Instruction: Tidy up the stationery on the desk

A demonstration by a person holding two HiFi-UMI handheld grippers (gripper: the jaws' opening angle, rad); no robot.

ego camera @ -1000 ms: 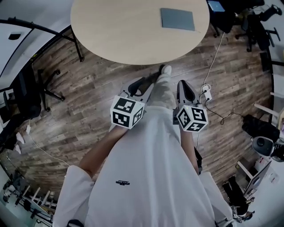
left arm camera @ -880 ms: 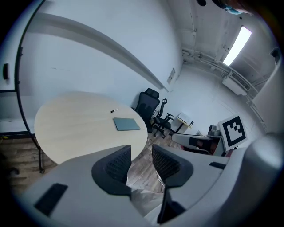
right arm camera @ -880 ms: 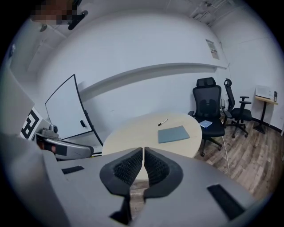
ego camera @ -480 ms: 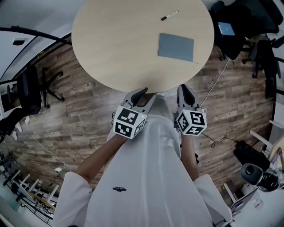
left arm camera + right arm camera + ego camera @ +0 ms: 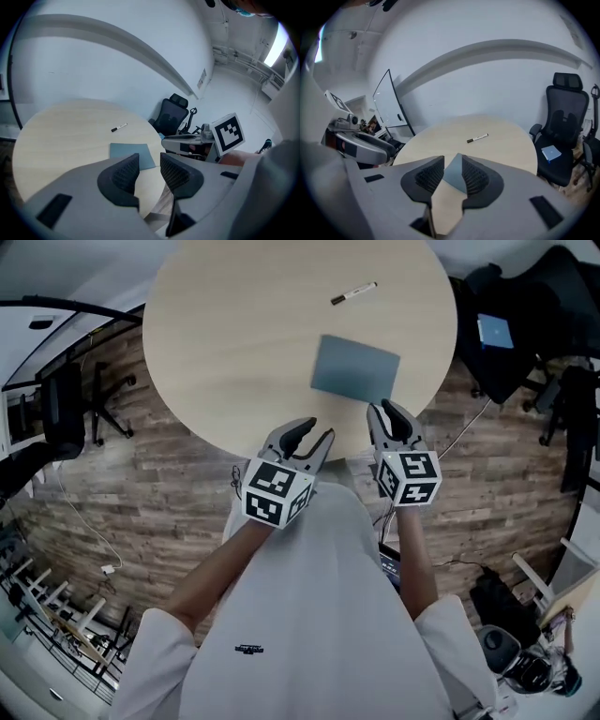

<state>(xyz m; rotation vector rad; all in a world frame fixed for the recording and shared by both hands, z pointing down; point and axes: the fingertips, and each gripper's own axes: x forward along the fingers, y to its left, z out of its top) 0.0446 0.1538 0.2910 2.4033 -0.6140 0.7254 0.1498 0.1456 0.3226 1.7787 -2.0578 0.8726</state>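
Approach step: left gripper (image 5: 307, 435) and right gripper (image 5: 387, 412) hover with fingers apart, empty; notebook (image 5: 355, 369) just ahead of right fingers, marker (image 5: 353, 293) beyond on surface (image 5: 234, 343); next move probably a forward reach.

1 marker (image 5: 353, 293) by far edge of the 1 round surface (image 5: 234, 343); 1 grey-blue notebook (image 5: 355, 369) near its near edge.
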